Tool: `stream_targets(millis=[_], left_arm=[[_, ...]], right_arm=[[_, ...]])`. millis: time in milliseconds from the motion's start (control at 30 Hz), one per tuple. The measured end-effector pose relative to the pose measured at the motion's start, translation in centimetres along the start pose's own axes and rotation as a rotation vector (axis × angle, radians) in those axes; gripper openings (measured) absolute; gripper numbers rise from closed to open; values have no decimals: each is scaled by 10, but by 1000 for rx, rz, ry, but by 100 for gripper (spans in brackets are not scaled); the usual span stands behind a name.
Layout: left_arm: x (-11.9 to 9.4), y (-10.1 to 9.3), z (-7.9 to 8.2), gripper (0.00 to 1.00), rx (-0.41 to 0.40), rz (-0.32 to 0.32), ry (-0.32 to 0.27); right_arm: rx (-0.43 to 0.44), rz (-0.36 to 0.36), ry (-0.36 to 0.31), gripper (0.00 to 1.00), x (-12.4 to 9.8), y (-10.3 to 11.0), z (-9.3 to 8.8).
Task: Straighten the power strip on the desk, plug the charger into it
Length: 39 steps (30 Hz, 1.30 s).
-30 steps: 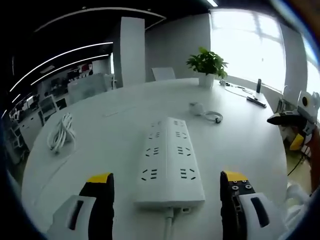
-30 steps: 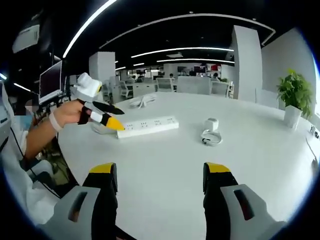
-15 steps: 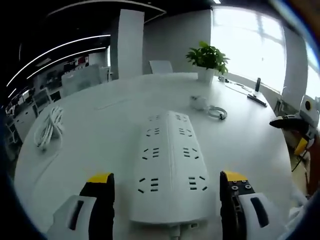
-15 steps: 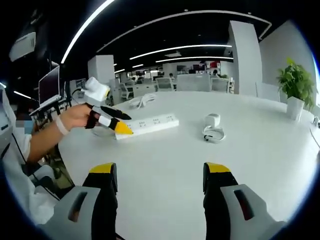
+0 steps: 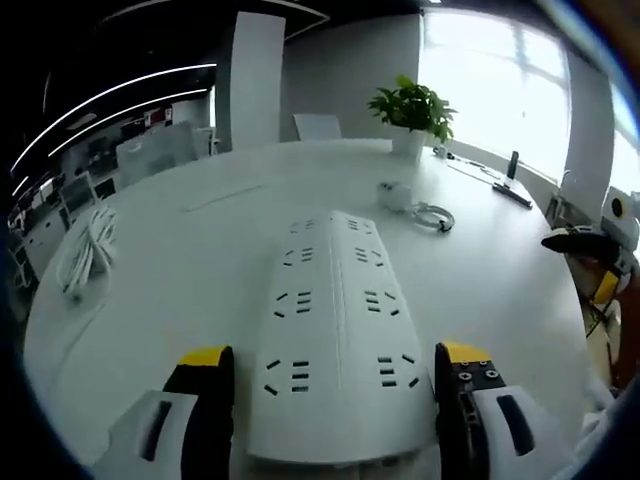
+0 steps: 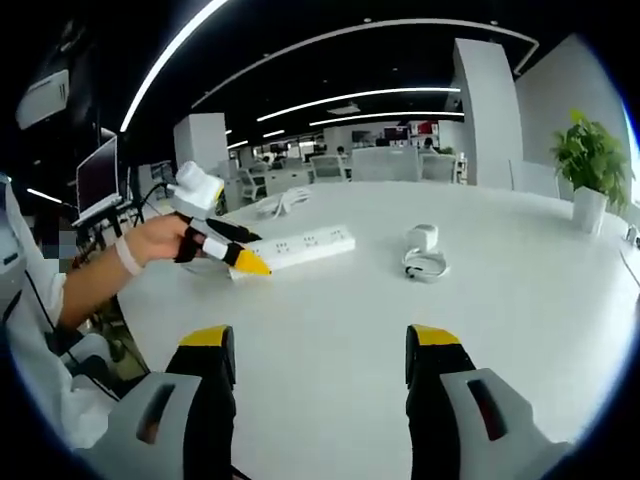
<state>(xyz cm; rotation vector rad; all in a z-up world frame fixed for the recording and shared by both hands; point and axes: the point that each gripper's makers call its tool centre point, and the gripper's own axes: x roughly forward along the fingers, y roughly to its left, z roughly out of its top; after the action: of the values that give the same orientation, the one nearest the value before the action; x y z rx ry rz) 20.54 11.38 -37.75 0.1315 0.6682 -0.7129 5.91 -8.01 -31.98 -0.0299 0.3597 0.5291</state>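
Note:
The white power strip (image 5: 335,330) lies flat on the round white desk (image 5: 190,260), running away from me. My left gripper (image 5: 335,362) is open, its yellow-tipped jaws standing either side of the strip's near end. In the right gripper view a hand holds the left gripper (image 6: 228,250) at the left end of the power strip (image 6: 305,245). The white charger (image 5: 393,193) with its looped cable (image 5: 432,215) sits beyond the strip; the right gripper view has the charger (image 6: 422,238) right of the strip. My right gripper (image 6: 322,345) hovers open over bare desk, nothing in it.
A coil of white cable (image 5: 85,250) lies at the desk's left side. A potted plant (image 5: 410,105) stands at the far edge, and dark items (image 5: 512,195) lie near the window. The right gripper (image 5: 590,245) hangs off the desk's right edge.
My left gripper has moved forward over the strip, so its near end and cord exit now sit between and below the jaws. The right gripper has barely moved.

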Motion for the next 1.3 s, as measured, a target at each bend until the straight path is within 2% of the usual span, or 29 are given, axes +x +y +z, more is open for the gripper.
stream_targets(millis=[100, 200, 533, 733, 833, 1033, 1200, 1300], left_arm=[[0, -1, 0, 82, -1, 1, 1], [-1, -5, 0, 77, 7, -11, 3], [0, -4, 0, 76, 10, -6, 10], [0, -4, 0, 76, 12, -6, 9], [0, -4, 0, 76, 12, -8, 7], [0, -3, 1, 76, 13, -6, 9], [0, -3, 1, 76, 15, -8, 11], [0, -3, 1, 76, 18, -9, 16]], right_arm=[[5, 2, 2, 68, 1, 0, -1], [5, 1, 3, 68, 1, 0, -2], [6, 5, 9, 68, 2, -1, -3], [-48, 14, 27, 68, 4, 0, 1], [-110, 25, 39, 67, 6, -2, 6], [-299, 54, 76, 67, 15, -9, 27], [-523, 124, 105, 67, 32, -11, 51], [-598, 203, 117, 67, 43, -5, 61]])
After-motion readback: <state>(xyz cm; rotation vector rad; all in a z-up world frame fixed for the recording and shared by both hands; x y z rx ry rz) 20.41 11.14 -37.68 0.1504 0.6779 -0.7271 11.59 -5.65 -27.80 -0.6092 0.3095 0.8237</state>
